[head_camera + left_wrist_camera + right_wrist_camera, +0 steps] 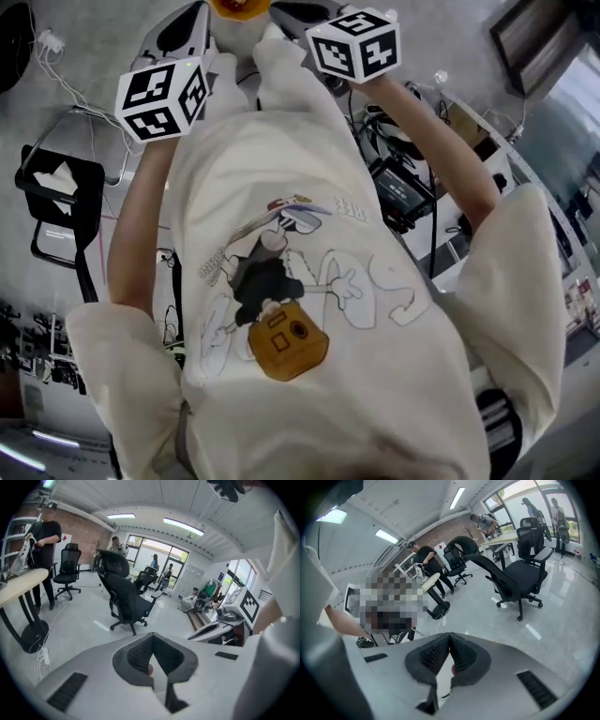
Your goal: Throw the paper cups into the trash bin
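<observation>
No paper cup shows in any view. My left gripper (152,635) is shut, its dark ribbed pads meeting at the tip with nothing between them. My right gripper (449,635) is shut and empty in the same way. In the head view both are held up in front of the person's chest, seen by the left marker cube (164,97) and the right marker cube (354,43). A small orange thing (239,7) sits at the top edge between them; I cannot tell what it is. A black square container (61,192) with white paper inside stands on the floor at left.
Black office chairs (124,597) (520,581) stand on the glossy grey floor. People stand by a desk (23,585) and further back. Cables (66,80) run across the floor at left. A table with electronic gear (403,192) is at right.
</observation>
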Demonstrator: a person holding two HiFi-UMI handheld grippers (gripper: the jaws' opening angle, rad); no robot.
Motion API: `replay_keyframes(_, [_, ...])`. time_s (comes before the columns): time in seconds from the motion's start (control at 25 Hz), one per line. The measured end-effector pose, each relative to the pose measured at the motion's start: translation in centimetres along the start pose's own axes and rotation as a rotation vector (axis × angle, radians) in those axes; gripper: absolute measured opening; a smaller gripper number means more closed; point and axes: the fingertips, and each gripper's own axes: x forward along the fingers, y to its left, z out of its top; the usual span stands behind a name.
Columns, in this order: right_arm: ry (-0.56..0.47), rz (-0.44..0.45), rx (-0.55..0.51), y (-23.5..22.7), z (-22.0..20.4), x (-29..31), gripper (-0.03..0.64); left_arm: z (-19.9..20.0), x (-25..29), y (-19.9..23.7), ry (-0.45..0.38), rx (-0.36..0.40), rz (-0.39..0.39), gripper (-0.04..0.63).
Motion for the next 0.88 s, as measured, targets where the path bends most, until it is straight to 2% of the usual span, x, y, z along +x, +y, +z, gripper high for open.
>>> replay_keyframes(0.2, [-0.077, 0.127, -0.035, 5.9, 3.1, -3.8, 0.008, 5.8, -5.4, -4.0, -0.143, 0.060, -0.043, 0.003])
replay_keyframes(0.32, [-0.127, 0.142, -0.058, 8.2, 4.5, -6.3, 0.008, 8.6, -8.1, -6.2, -0.205, 0.051, -0.085, 0.003])
replay_keyframes(0.6, [-0.289, 0.175, -0.055, 11.4, 9.0, -10.6, 0.008, 12.9, -11.5, -8.7, -0.273, 0.045, -0.128, 0.003])
replay_keyframes(0.88, [-0.322, 0.174, -0.060, 11.3, 9.3, -12.0, 0.007, 13.8, -11.2, -10.7, -0.289, 0.073, -0.167, 0.003])
